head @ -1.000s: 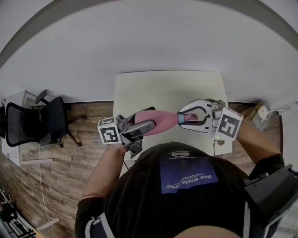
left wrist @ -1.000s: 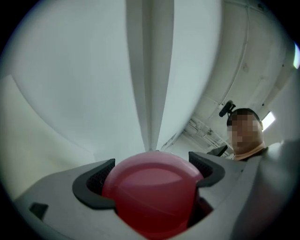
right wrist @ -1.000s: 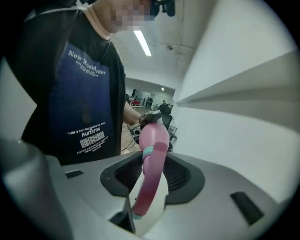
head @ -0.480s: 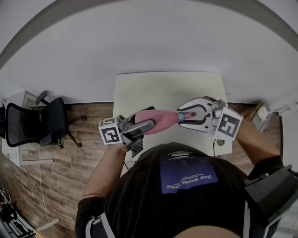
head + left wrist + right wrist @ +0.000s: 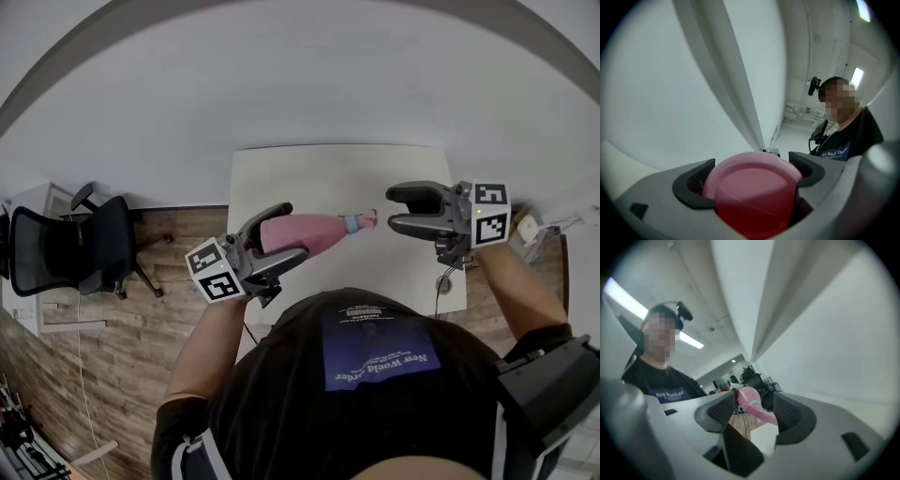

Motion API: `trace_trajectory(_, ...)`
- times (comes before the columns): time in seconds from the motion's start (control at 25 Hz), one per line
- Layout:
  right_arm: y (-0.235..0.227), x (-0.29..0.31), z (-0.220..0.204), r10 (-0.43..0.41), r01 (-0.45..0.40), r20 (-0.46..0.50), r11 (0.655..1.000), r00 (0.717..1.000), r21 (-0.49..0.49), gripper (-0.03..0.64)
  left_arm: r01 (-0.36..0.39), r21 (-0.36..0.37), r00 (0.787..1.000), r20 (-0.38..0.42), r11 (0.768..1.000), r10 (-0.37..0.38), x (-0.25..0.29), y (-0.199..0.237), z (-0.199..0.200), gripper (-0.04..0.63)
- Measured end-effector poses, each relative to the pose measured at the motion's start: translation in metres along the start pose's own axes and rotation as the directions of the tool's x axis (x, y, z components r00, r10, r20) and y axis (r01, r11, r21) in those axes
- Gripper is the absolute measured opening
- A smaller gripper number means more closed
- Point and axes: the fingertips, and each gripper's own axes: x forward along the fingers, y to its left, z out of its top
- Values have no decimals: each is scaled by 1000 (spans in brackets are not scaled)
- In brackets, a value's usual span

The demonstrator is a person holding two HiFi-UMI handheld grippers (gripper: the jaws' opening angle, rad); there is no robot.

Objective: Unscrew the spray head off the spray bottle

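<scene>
Head view: the right claw (image 5: 394,209) stands with its jaws apart, having just been opening. It is just beside the spray head (image 5: 367,219) and clear of it. The left claw (image 5: 281,234) is clamped round the body of the pink spray bottle (image 5: 309,230), which lies level in the air above the near part of the white table (image 5: 328,169). A teal collar (image 5: 350,223) joins the head to the bottle, and the head is not yet off. A black office chair (image 5: 66,248) stands on the wooden floor (image 5: 178,244) to the left.

Left gripper view: the left claw (image 5: 754,171) presses both pads on the spray bottle (image 5: 750,197), seen from its base end. White walls rise beyond.

Right gripper view: the right claw (image 5: 753,414) frames the spray head (image 5: 749,401) between its pads, neither of them touching it.

This looks like a fresh grip between turns. The right claw should come back square along the bottle's axis, close firmly on the head near the collar, then roll, while the left keeps the body from turning with it.
</scene>
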Motion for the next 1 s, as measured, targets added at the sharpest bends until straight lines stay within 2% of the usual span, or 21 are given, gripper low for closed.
trace_trajectory(0.04, -6, -5, -1, 14, -17, 28, 994, 1000, 105, 234, 2, 40, 1000, -2, 999, -2, 0, -2, 2, 502)
trace_trajectory(0.12, -15, -11, -6, 40, -63, 82, 953, 996, 296, 246, 9, 114, 1000, -4, 993, -9, 2, -7, 7, 502)
trace_trajectory(0.24, -19, -9, -14, 99, -171, 165, 842, 981, 512, 258, 25, 210, 1000, -6, 977, -24, 3, -15, 13, 502)
trace_trajectory(0.32, -14, -4, -18, 135, -235, 207, 761, 969, 605, 270, 34, 254, 999, -10, 966, -32, 3, -21, 15, 502)
trace_trajectory(0.44, -12, 3, -24, 162, -290, 247, 676, 955, 678, 270, 47, 310, 999, -19, 949, -43, 4, -27, 17, 502)
trace_trajectory(0.56, -6, 13, -29, 203, -331, 262, 616, 943, 715, 270, 62, 379, 998, -37, 923, -52, 5, -34, 17, 502)
trace_trajectory(0.84, 12, 35, -40, 297, -378, 249, 547, 922, 747, 270, 125, 495, 990, -123, 860, -73, 15, -56, 4, 502)
trace_trajectory(1.0, 22, 42, -44, 340, -404, 252, 518, 906, 754, 270, 143, 529, 986, -154, 837, -71, 20, -66, -3, 502)
